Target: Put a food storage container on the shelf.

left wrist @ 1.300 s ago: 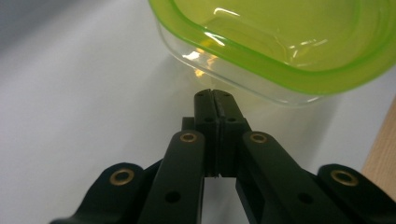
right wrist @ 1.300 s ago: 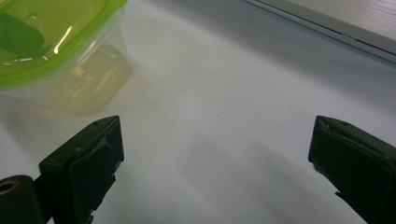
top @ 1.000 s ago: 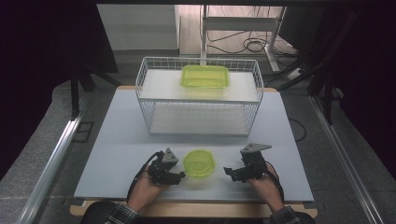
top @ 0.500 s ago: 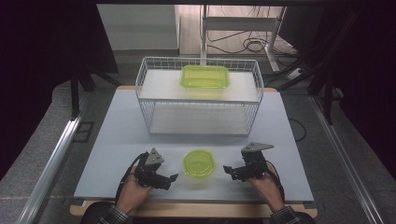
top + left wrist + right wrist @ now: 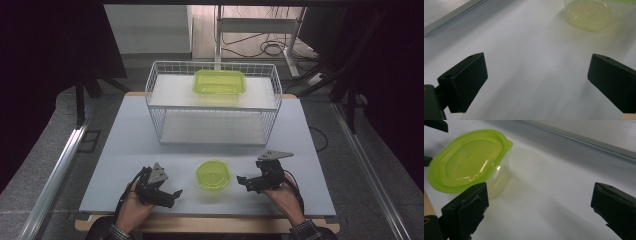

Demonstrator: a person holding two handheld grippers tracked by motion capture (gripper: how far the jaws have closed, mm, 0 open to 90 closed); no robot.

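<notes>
A small clear container with a lime-green lid (image 5: 213,174) sits on the white table near the front edge, between my two grippers. My left gripper (image 5: 172,194) lies to its left, open, nothing between its jaws. In the left gripper view the container's clear body (image 5: 589,16) is at the top right, beyond the jaws. My right gripper (image 5: 243,181) stands just right of the container, open and empty. The right gripper view has the lidded container (image 5: 469,160) at the upper left, beside one of the fingers (image 5: 466,210). A larger green-lidded container (image 5: 219,81) rests on top of the wire rack.
A white wire rack (image 5: 212,102) with an upper shelf stands at the middle back of the table (image 5: 125,140). The table's wooden front edge (image 5: 210,224) runs just behind my hands. Dark floor and cables surround the table.
My left gripper has pulled back from the small container, down and to the left toward the front edge. The right gripper and the container have barely moved.
</notes>
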